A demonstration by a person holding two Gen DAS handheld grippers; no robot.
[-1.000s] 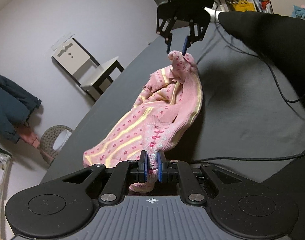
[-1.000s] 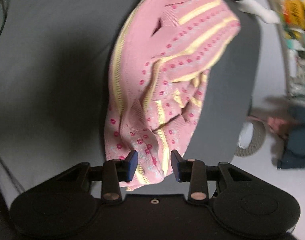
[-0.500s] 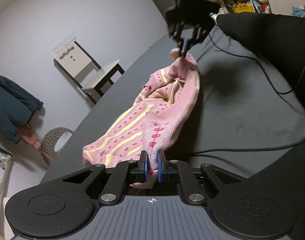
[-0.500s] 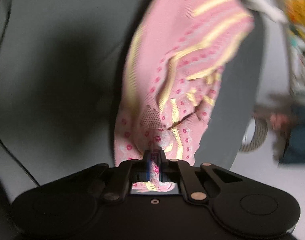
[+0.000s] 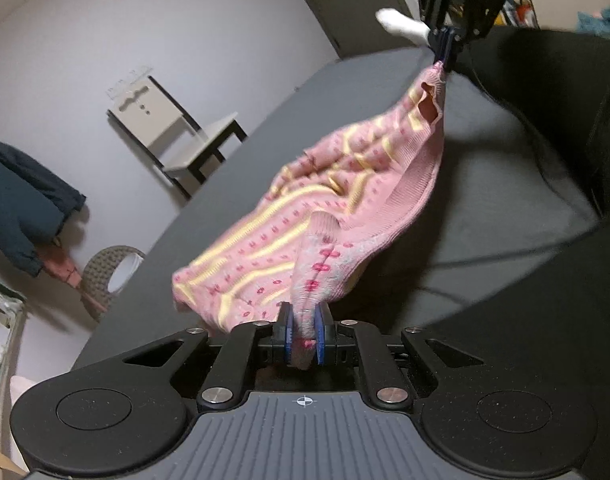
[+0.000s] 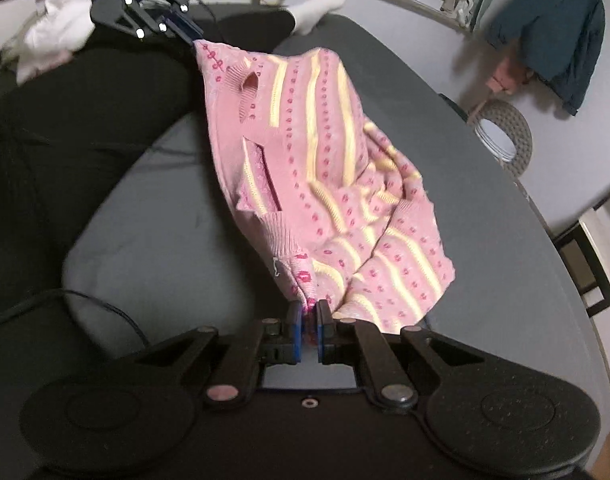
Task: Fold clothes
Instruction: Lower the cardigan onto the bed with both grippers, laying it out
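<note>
A pink knitted garment (image 5: pixel 337 216) with yellow stripes and red dots hangs stretched between my two grippers above a dark grey bed (image 5: pixel 497 184). My left gripper (image 5: pixel 304 332) is shut on one corner of it. In the left wrist view my right gripper (image 5: pixel 445 46) pinches the far corner high up. The right wrist view shows my right gripper (image 6: pixel 309 326) shut on a corner of the garment (image 6: pixel 325 152), with the left gripper (image 6: pixel 181 30) clamped on the opposite corner at the top left.
A person's black-clad legs (image 6: pixel 77 120) and white sock (image 6: pixel 321 0) lie on the bed beside the garment. A black cable (image 6: pixel 85 304) runs over the sheet. A small chair (image 5: pixel 173 136), a woven basket (image 5: pixel 109 276) and a hanging dark jacket (image 5: pixel 21 208) stand by the wall.
My right gripper closed on the far corner and lifted it. Both grippers raised the garment off the bed and pulled it taut between them.
</note>
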